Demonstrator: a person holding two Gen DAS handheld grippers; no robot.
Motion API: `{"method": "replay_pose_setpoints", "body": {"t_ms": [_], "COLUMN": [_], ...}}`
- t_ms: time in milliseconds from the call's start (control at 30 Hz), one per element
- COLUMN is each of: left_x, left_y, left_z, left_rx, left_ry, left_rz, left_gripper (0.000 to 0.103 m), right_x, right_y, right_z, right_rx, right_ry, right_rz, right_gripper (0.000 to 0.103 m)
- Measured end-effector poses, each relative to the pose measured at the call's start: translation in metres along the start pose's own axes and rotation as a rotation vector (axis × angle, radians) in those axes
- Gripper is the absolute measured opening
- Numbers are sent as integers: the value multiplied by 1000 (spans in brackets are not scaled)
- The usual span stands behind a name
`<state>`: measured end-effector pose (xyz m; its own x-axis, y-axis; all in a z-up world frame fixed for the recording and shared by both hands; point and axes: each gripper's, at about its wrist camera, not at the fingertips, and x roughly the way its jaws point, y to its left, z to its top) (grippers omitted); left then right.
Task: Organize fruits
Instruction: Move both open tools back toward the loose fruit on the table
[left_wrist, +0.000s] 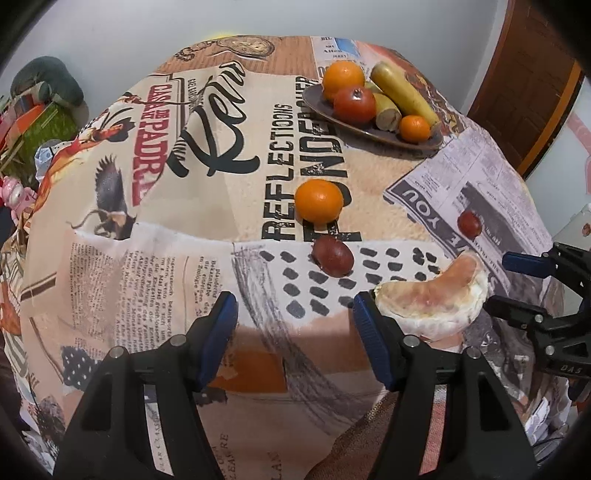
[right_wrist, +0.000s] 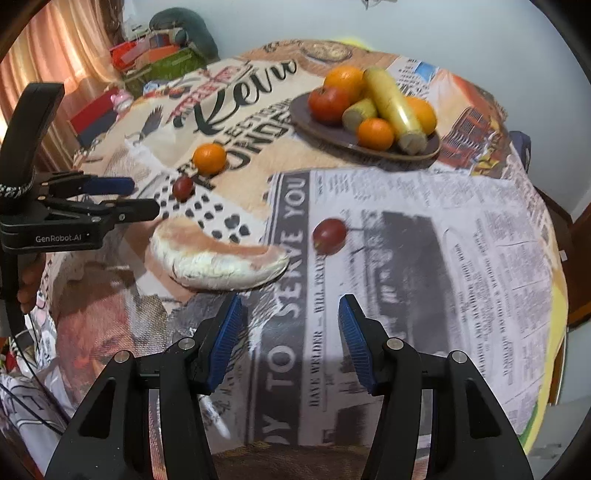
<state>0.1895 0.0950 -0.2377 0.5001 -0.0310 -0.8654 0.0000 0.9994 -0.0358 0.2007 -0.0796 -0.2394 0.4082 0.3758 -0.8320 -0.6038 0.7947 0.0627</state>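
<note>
Left wrist view: left gripper low at 6 o'clock over the tablecloth, jaws spread wide, nothing between them. Pale pomelo wedge at 3 o'clock, just beside the right-hand finger, contact impossible to judge. Dark red grape at centre, loose orange just beyond it toward 12 o'clock. Second red grape at 2 o'clock on the newspaper print. Dark plate at 1 o'clock, loaded with a large orange, a red tomato, two pale banana pieces and a small mandarin. Right gripper entering at 3 o'clock, tips parted slightly.

Right wrist view: right gripper at 6 o'clock, jaws wide apart and holding nothing. Grape straight ahead at centre. Wedge at 9 o'clock, lying flat on the cloth. Left gripper at 9 o'clock, just above the wedge, fingers apart. Orange and grape at 10 o'clock, plate at 1 o'clock.
</note>
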Motion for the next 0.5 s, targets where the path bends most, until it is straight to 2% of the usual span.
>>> {"method": "replay_pose_setpoints", "body": {"t_ms": [67,167,300,500], "left_x": [2,1,-3,-9], "left_y": [-4,-12,-13,-37], "left_z": [0,-3,-8,-17], "left_rx": [15,38,27,62], "left_ry": [2,-5,6,9], "left_rz": [-14,14,-40,-89], "left_gripper": [65,65,65,65], "right_x": [5,9,12,17], "right_y": [1,-1,-10,-17], "right_z": [1,8,16,25], "right_rx": [3,15,44,80], "right_ry": [4,1,-2,-11], "right_rz": [-5,-17,-48,-75], "right_gripper": [51,51,51,51]}}
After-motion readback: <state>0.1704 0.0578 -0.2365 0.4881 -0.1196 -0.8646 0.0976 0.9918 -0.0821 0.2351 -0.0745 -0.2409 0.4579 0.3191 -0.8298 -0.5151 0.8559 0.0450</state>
